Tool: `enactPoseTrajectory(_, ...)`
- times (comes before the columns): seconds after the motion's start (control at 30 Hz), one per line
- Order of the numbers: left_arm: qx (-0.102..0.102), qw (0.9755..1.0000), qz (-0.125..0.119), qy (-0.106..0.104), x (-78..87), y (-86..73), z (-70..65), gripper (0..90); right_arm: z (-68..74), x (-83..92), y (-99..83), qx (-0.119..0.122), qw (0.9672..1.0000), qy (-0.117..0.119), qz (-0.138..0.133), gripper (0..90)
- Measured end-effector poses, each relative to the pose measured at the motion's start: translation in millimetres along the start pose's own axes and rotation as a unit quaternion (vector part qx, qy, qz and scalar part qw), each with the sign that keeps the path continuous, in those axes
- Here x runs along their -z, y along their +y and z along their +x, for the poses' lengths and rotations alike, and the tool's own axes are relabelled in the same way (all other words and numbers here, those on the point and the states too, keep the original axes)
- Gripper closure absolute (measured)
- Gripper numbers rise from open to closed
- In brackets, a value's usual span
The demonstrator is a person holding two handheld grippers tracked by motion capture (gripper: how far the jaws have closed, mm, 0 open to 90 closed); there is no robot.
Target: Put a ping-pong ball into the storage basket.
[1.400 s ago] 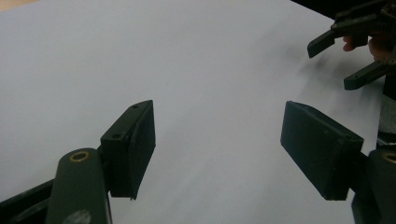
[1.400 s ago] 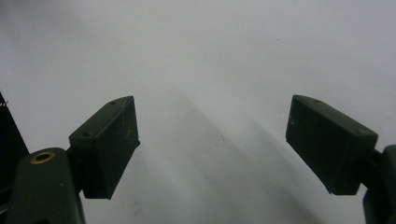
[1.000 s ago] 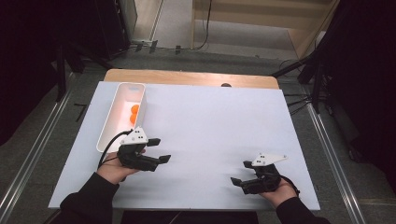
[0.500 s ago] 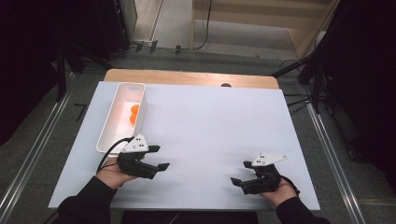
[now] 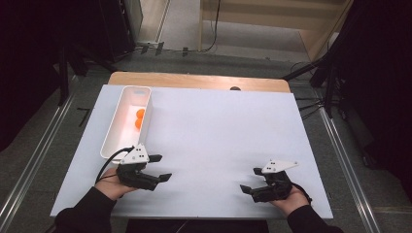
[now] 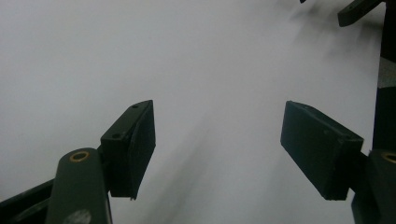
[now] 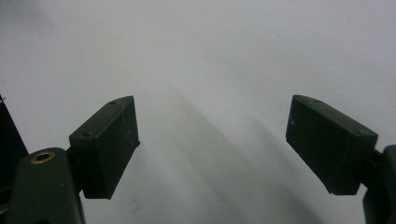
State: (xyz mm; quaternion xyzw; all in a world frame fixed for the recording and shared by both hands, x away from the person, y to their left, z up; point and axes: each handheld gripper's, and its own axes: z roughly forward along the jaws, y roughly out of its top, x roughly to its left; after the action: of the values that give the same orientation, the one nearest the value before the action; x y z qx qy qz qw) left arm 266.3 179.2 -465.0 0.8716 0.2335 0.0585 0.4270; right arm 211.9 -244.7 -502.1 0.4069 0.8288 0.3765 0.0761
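A long white tray (image 5: 111,141) lies along the left side of the white table top, with two orange balls (image 5: 139,118) in its far half. My left gripper (image 5: 161,168) is just below the tray's near end, pointing right over the bare surface. Its jaws stand open with nothing between them, as the left gripper view (image 6: 217,140) also shows. My right gripper (image 5: 250,179) rests near the front right edge, pointing left. It is open too, with only white surface between its pads (image 7: 212,140).
The white table top (image 5: 218,131) spreads wide between the two grippers. A wooden strip (image 5: 194,80) runs along its far edge. Dark stands and cables flank the table on both sides. A jaw of the right gripper (image 6: 355,11) shows in the left gripper view.
My left gripper has drawn back a little from the tray's near end toward the front edge. The right gripper has stayed where it was.
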Motion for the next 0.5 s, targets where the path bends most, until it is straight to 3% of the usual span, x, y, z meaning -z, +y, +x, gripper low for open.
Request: enactPoseTrajectory(0.5,0.004,0.9998,0.016,-0.008,4.5,-12.5,-0.9,26.8,-0.5,-0.7,-0.1,0.003,1.0000,-0.001,0.002,15.6)
